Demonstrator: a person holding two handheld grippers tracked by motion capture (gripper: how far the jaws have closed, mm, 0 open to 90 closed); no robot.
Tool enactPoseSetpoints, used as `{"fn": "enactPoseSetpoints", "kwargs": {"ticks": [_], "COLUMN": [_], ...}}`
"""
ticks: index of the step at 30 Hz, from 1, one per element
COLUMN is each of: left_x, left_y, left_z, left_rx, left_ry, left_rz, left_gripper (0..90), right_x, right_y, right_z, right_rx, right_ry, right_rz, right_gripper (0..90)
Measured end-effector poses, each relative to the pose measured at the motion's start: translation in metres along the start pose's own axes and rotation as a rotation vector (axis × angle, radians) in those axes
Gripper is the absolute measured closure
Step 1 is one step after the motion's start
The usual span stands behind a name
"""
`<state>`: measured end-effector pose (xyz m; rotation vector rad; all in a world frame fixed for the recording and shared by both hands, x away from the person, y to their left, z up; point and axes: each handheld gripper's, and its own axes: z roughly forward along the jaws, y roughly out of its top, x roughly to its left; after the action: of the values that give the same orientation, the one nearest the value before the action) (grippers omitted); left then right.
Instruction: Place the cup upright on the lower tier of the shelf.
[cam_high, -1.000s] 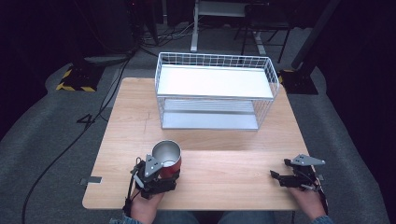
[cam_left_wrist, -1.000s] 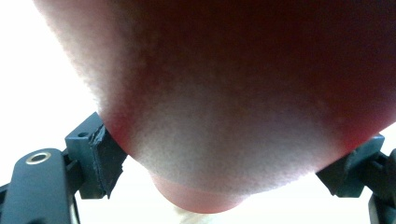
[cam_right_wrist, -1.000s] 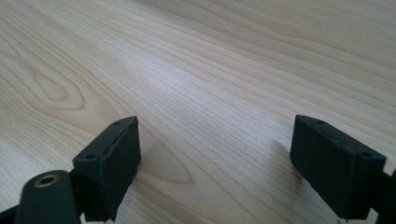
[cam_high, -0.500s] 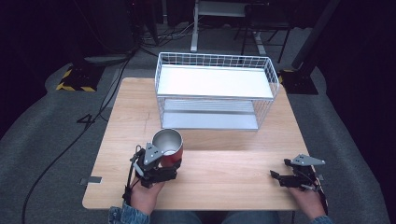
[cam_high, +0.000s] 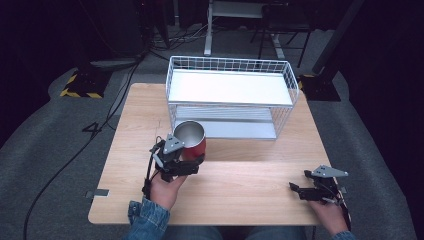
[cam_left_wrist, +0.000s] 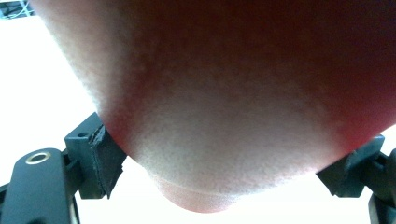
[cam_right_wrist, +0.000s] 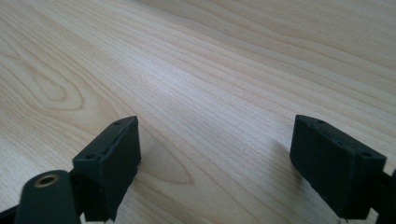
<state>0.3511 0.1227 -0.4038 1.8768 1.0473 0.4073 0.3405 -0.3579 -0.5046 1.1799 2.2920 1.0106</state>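
High view: left of centre in the frame, the left gripper (cam_high: 186, 161) pinches a red cup (cam_high: 191, 141) with a steel inside, just in front of the wire rack (cam_high: 292, 92). Left gripper view: jaws press its rigid, smooth, likely slippery wall; gripping low on the body suits. Right gripper view: the right gripper (cam_right_wrist: 215, 156) stands spread over the table (cam_right_wrist: 224, 65).

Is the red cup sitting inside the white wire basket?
No, the red cup is in front of the wire basket, held by the left tool.

Wire rack (cam_high: 231, 95) blocks table (cam_high: 240, 200) back-centre; front & both sides of rack open for passing.
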Motion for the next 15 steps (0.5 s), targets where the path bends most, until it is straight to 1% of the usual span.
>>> {"fn": "enactPoseSetpoints", "kwargs": {"ticks": [5,6,9,15], "left_x": [0.000,0.000,0.000,0.000], "left_y": [0.009,0.009,0.015,0.023], "left_z": [0.015,0.015,0.026,0.037], "left_rx": [0.011,0.011,0.012,0.006], "left_ry": [-0.012,-0.012,-0.023,-0.029], "left_rz": [0.005,0.005,0.006,0.008], "left_gripper": [16.4,16.4,16.4,16.4], "right_x": [0.000,0.000,0.000,0.000], "right_y": [0.000,0.000,0.000,0.000], "right_z": [0.000,0.000,0.000,0.000], "right_rx": [0.000,0.000,0.000,0.000], "right_ry": [0.000,0.000,0.000,0.000], "right_rz": [0.000,0.000,0.000,0.000], "right_gripper": [16.7,16.7,16.6,16.7]}}
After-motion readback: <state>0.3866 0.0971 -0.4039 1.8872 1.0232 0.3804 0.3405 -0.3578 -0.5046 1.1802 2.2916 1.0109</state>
